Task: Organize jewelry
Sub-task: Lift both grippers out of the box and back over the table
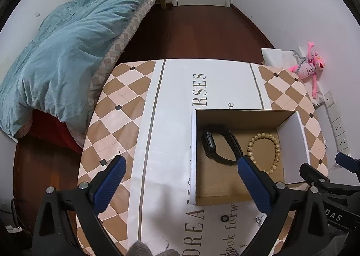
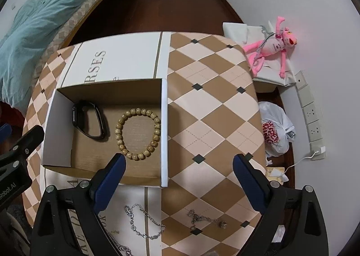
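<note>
An open cardboard box (image 2: 165, 134) (image 1: 193, 157) stands on the checkered table. Inside lie a black smartwatch (image 2: 88, 119) (image 1: 219, 146) and a wooden bead bracelet (image 2: 137, 133) (image 1: 265, 151). My left gripper (image 1: 181, 167) is open and empty, above the table at the box's left side. My right gripper (image 2: 178, 166) is open and empty, above the box's near right corner. A silver chain bracelet (image 2: 144, 222) and a dark chain necklace (image 2: 203, 220) lie on the table in front of the box. A small dark ring (image 1: 224, 218) lies near the box's front.
The table (image 2: 213, 107) has a white runner with lettering (image 1: 177, 103). A bed with a teal duvet (image 1: 67, 53) is at the left. A pink plush toy (image 2: 273, 46), a plastic bag (image 2: 275, 131) and a power strip (image 2: 311, 116) lie by the right wall.
</note>
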The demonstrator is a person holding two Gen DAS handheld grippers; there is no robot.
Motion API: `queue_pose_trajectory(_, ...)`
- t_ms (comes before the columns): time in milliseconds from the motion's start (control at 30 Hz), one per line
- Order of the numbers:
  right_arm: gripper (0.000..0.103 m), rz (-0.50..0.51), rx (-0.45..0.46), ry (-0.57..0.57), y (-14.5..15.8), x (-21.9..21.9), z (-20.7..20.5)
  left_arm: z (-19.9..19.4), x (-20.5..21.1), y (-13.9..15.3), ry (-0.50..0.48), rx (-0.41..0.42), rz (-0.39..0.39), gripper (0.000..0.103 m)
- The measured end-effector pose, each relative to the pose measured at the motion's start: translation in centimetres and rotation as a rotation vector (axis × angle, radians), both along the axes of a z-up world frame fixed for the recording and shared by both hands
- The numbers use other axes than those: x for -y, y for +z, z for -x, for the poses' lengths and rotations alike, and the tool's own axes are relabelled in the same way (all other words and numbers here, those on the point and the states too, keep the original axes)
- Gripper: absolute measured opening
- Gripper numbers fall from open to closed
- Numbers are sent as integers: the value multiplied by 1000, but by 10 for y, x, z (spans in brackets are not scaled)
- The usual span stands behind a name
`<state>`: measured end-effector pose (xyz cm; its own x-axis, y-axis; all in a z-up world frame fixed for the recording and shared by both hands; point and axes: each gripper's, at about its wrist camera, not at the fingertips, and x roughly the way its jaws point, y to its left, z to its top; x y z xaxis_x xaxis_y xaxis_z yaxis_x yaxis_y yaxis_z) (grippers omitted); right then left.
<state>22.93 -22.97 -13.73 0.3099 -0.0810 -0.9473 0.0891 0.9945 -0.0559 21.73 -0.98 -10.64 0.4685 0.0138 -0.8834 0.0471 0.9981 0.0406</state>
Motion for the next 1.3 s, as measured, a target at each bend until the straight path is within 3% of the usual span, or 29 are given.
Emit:
queue_pose_trajectory(600, 97, 44, 239, -41, 97, 6, 82, 74, 1, 69, -22, 138, 34, 101)
queue_pose_trajectory(933, 97, -20, 321, -32, 140, 4, 124, 106, 0, 96, 2, 156, 53, 101)
queue_pose_trajectory(1067, 97, -53, 281, -32, 130, 7, 132, 114, -3, 91, 27, 163, 34, 101)
queue_pose_trajectory(1300, 97, -115, 108, -67, 51, 26, 145, 130, -6, 39, 39, 93, -17, 101)
